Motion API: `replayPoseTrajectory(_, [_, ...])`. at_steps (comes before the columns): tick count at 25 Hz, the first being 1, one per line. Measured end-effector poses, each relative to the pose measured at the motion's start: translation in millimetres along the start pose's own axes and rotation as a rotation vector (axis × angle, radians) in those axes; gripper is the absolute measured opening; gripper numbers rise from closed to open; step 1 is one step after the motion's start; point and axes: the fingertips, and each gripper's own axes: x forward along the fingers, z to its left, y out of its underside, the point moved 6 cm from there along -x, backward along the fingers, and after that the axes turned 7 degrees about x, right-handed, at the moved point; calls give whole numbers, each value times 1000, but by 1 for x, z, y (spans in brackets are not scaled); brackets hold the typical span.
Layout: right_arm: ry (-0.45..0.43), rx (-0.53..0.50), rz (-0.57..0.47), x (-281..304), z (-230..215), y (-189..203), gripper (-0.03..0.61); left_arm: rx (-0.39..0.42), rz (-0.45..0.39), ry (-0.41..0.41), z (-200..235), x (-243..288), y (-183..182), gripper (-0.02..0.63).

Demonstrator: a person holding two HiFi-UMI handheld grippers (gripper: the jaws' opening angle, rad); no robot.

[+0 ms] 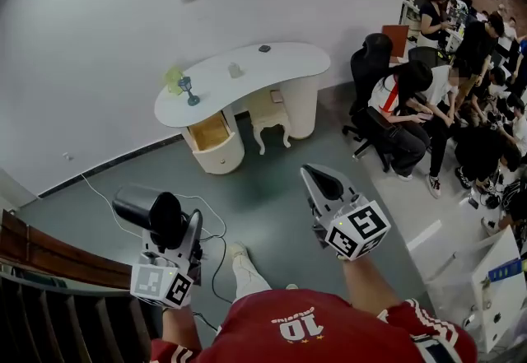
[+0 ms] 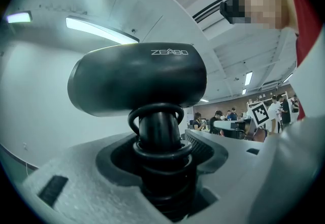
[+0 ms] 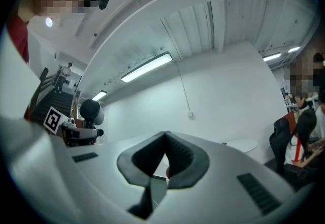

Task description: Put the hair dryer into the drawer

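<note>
- Head view, left gripper [image 1: 170, 231]: held low at the person's left, jaws gripping the handle of a black hair dryer [image 1: 145, 207]. The dryer's body stands above the jaws, its barrel pointing left.
- Head view, right gripper [image 1: 318, 178]: held at the person's right, jaws closed, pointing forward over the grey floor [image 1: 272, 180].
- Head view, drawer [image 1: 209, 131]: open at the left end of a white curved tabletop [image 1: 284, 65] against the wall, well apart from both grippers. Its wood-coloured inside shows, but what lies in it is too small to tell.
- Head view, on the tabletop: a small green fan [image 1: 181, 83] at the left end, a pale cup [image 1: 235, 70] near the middle and a small dark item [image 1: 264, 48] toward the back.
- Head view, other: a white stool [image 1: 270, 116] tucked under the tabletop, a cable [image 1: 210, 217] lying on the floor near the person's feet, and seated people [image 1: 412, 106] at the right.
- Left gripper view: the jaws clamp the dryer's handle, which has a black cord looped round it. The body sits crosswise above, printed "ZEABO".
- Right gripper view: the jaws meet at their tips with only a narrow slit lower down, and no object is between them. The other gripper and the dryer show small at the left.
</note>
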Motion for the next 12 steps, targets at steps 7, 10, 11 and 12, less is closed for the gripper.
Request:
replayPoseTrajectory(7, [-20, -17, 35, 24, 9, 13, 6, -7, 13, -20, 24, 2, 9, 279])
replayPoseTrajectory(10, [-16, -18, 43, 41, 7, 17, 6, 2, 15, -20, 38, 11, 15, 279])
replayPoseTrajectory(11, [-15, -19, 45, 49, 6, 17, 6, 3, 16, -19, 44, 15, 17, 279])
replayPoseTrajectory(12, [-15, -22, 45, 58, 6, 18, 6, 3, 16, -17, 50, 19, 20, 279])
